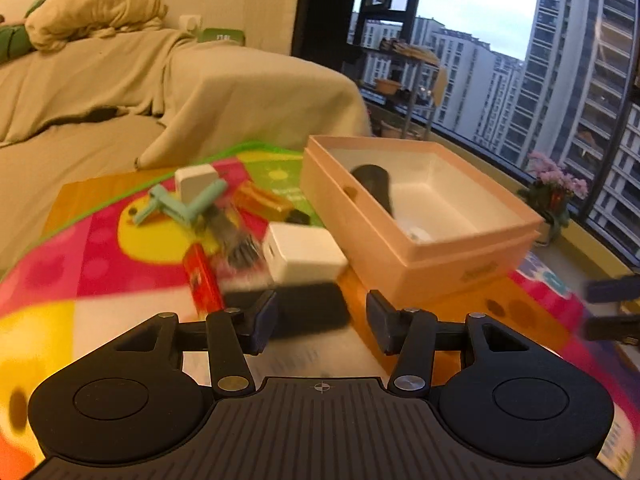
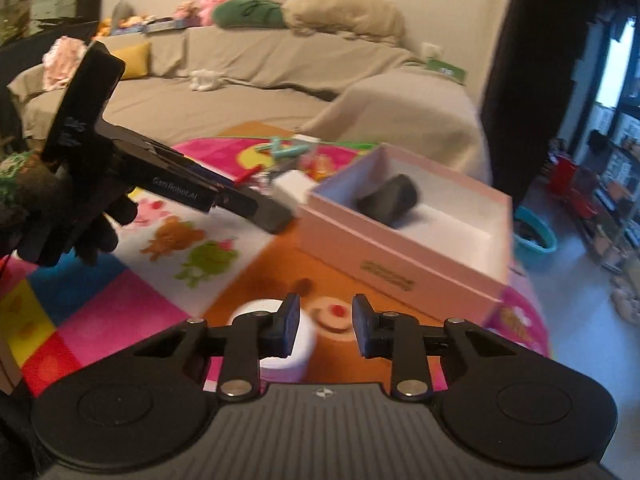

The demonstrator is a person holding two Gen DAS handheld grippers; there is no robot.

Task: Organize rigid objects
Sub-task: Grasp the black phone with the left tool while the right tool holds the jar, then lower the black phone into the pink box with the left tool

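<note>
A pink open box (image 1: 424, 248) stands on the table with a black object (image 1: 374, 184) inside; it also shows in the right wrist view (image 2: 400, 256) with the black object (image 2: 388, 200). A blurred pile lies left of it: a white block (image 1: 302, 254), a black block (image 1: 308, 308), a red item (image 1: 202, 276), a teal piece (image 1: 176, 204), an orange item (image 1: 262, 200). My left gripper (image 1: 322, 322) is open just before the black block. My right gripper (image 2: 326, 328) is open and empty above a white round lid (image 2: 288, 344).
A colourful mat (image 1: 100, 264) covers the orange table (image 2: 280, 264). A beige covered sofa (image 1: 160, 88) stands behind. A window and flower pot (image 1: 554, 196) are at the right. The left gripper's body (image 2: 172, 188) and gloved hand show in the right wrist view.
</note>
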